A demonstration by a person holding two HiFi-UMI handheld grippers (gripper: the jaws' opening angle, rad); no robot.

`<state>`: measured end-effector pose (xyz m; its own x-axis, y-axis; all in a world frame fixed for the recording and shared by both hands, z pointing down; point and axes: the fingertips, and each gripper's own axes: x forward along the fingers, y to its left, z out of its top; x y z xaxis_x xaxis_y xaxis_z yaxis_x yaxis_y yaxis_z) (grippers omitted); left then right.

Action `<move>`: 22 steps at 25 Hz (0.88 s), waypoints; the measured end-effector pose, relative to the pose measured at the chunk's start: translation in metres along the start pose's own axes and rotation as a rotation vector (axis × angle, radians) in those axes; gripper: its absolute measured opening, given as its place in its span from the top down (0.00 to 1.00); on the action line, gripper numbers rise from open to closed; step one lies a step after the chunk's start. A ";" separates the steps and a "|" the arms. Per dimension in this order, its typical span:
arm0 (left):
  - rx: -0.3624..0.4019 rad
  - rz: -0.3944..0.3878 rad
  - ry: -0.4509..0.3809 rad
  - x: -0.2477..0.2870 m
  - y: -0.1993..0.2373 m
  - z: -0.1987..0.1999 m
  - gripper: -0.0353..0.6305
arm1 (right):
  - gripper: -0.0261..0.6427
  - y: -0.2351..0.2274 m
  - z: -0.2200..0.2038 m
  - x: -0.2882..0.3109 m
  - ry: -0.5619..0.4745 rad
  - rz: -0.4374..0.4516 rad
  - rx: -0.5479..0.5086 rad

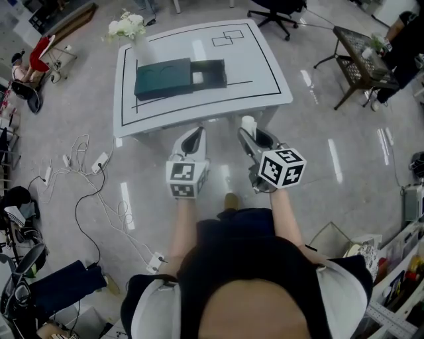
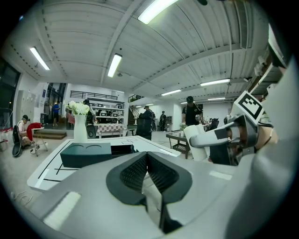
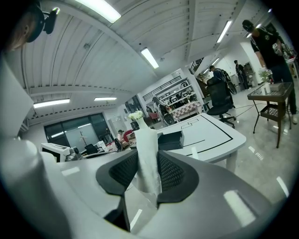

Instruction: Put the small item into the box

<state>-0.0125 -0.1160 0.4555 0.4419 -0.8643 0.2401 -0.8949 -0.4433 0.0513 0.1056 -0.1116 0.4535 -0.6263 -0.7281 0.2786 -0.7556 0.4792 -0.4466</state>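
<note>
Before the white table, right gripper jaws clamp a white roll (left gripper jaws together).

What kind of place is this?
Probably a big workshop or lab, not a home: a white table marked with black lines, wires trailing across the floor, an office chair and long ceiling lights.

White roll partly hidden by right tool.
</note>
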 end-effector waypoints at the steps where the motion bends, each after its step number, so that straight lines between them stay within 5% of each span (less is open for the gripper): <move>1: 0.001 0.006 -0.001 0.002 0.001 0.000 0.93 | 0.77 -0.002 0.001 0.002 0.001 0.005 -0.003; 22: 0.013 0.055 0.026 0.004 -0.008 -0.004 0.93 | 0.77 -0.008 0.001 0.012 0.026 0.083 0.014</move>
<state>-0.0035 -0.1151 0.4599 0.3898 -0.8813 0.2671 -0.9170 -0.3980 0.0251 0.1044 -0.1244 0.4596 -0.6915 -0.6730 0.2625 -0.6984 0.5301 -0.4809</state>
